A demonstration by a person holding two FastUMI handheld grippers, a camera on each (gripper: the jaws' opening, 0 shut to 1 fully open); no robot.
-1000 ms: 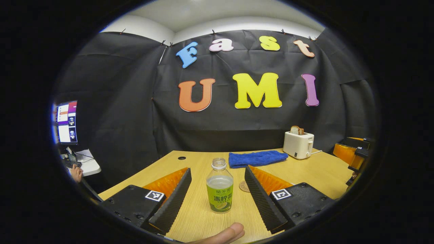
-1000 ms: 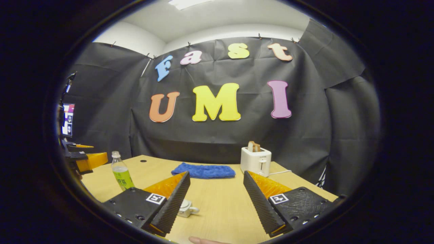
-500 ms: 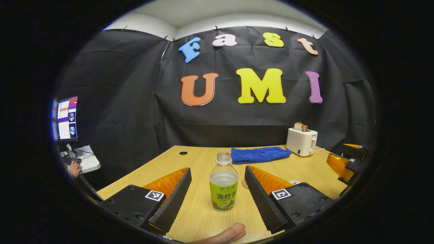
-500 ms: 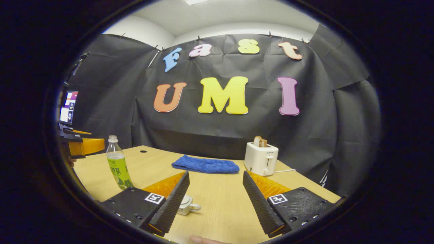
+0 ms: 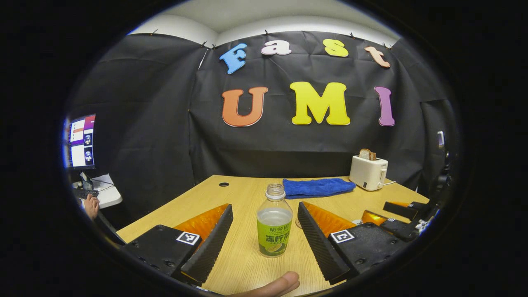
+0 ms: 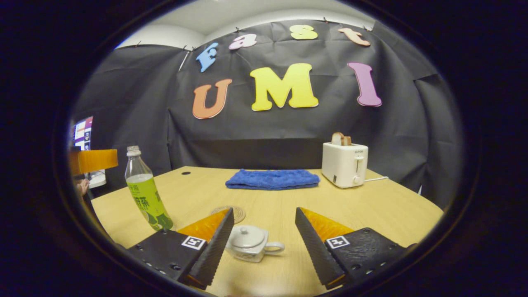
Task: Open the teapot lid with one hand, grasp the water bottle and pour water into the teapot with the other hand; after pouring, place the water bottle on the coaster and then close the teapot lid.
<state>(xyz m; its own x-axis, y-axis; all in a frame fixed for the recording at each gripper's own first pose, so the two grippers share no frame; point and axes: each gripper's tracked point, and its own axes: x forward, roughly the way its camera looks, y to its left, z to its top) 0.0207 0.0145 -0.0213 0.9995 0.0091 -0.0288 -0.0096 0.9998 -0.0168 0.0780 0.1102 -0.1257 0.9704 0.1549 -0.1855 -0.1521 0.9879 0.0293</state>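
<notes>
An uncapped water bottle [image 5: 274,225] with a green label stands on the wooden table [image 5: 243,264]. It sits between the spread fingers of my left gripper [image 5: 264,208], which is open, with a gap on each side. A round coaster [image 5: 296,224] peeks out behind the bottle. In the right gripper view, a small white teapot [image 6: 249,242] with its lid on rests between the fingers of my open right gripper [image 6: 264,211], close to the left finger. The bottle [image 6: 145,194] stands far left there, and the coaster [image 6: 235,213] lies just beyond the teapot.
A folded blue towel [image 6: 272,180] and a white toaster [image 6: 344,163] holding bread stand at the table's back. My right gripper [image 5: 396,218] shows low at the right of the left gripper view. A monitor [image 5: 80,142] sits off the table's left side.
The right gripper has dropped and tipped down towards the teapot, which now shows whole between its fingers. The left gripper has crept slightly closer to the bottle.
</notes>
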